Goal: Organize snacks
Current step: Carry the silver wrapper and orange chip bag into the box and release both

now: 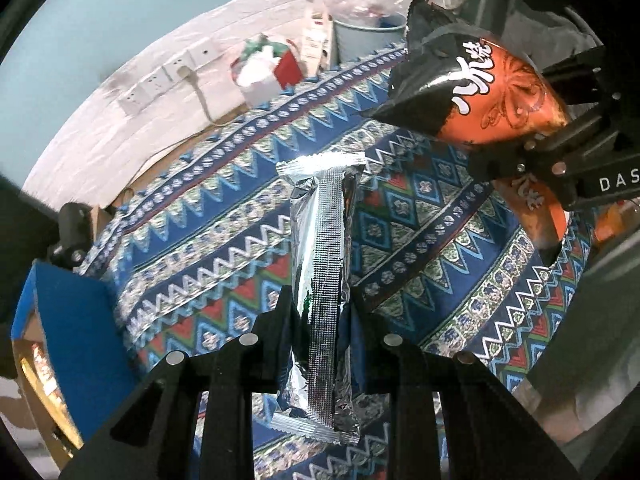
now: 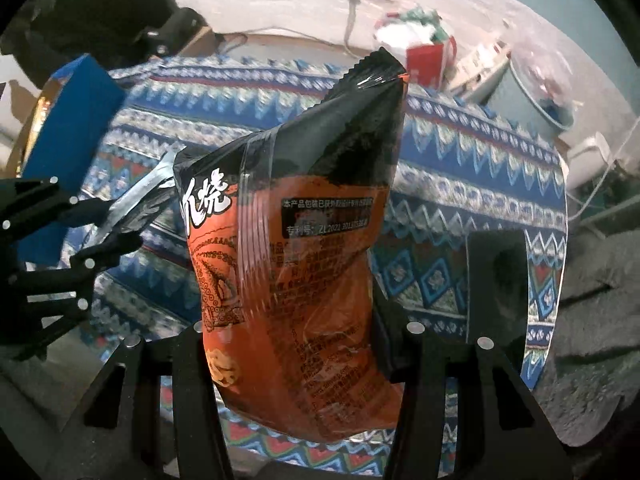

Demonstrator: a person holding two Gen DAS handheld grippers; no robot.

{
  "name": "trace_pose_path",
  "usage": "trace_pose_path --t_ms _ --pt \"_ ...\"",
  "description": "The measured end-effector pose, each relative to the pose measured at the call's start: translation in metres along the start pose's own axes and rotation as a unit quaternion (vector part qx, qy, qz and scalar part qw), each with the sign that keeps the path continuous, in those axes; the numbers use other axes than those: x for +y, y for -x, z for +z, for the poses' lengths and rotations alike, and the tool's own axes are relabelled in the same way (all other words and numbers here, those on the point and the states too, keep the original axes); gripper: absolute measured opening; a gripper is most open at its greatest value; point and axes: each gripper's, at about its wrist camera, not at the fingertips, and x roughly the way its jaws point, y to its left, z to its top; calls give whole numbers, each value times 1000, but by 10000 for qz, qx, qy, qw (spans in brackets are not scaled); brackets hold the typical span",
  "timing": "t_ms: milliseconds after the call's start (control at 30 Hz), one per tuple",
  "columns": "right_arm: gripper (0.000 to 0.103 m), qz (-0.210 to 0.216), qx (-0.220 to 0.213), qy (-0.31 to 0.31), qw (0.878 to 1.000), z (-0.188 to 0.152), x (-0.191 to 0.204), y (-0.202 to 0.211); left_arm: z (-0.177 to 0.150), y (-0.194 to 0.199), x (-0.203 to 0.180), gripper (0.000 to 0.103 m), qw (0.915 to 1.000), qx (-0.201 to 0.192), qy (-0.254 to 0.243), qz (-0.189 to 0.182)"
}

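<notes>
One blue box (image 1: pixel 76 320) at the lower left of the left-wrist frame, contents too blurred to tell; one grey-blue bin (image 1: pixel 368 36) at upper centre, holding unclear items. Two snack packs, both lifted over the patterned cloth (image 1: pixel 440 280): one unlabelled silver foil pack (image 1: pixel 320 280) pinched in the left gripper (image 1: pixel 318 320), one orange-and-black bag (image 2: pixel 296 280) with white Chinese characters clamped in the right gripper (image 2: pixel 296 344). Readable: "DAS" on the right gripper's body, upper right; "ZL2021" on the bag's back.

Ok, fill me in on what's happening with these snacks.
A person is sorting snacks with two handheld grippers. The left gripper has its jaws shut on a long silver foil packet. The right gripper grips an orange and black snack bag. Both are held above the patterned cloth, near a blue box.
</notes>
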Motion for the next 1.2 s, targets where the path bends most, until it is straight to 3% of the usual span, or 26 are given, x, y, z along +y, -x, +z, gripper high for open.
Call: trace_pose_path --t_ms 600,1200 --pt "49 317 -446 379 9978 25 58 23 -19 59 56 25 9954 -367 883 90" --pt "50 647 -695 797 9923 65 140 36 -69 116 132 25 9795 -835 1739 583"
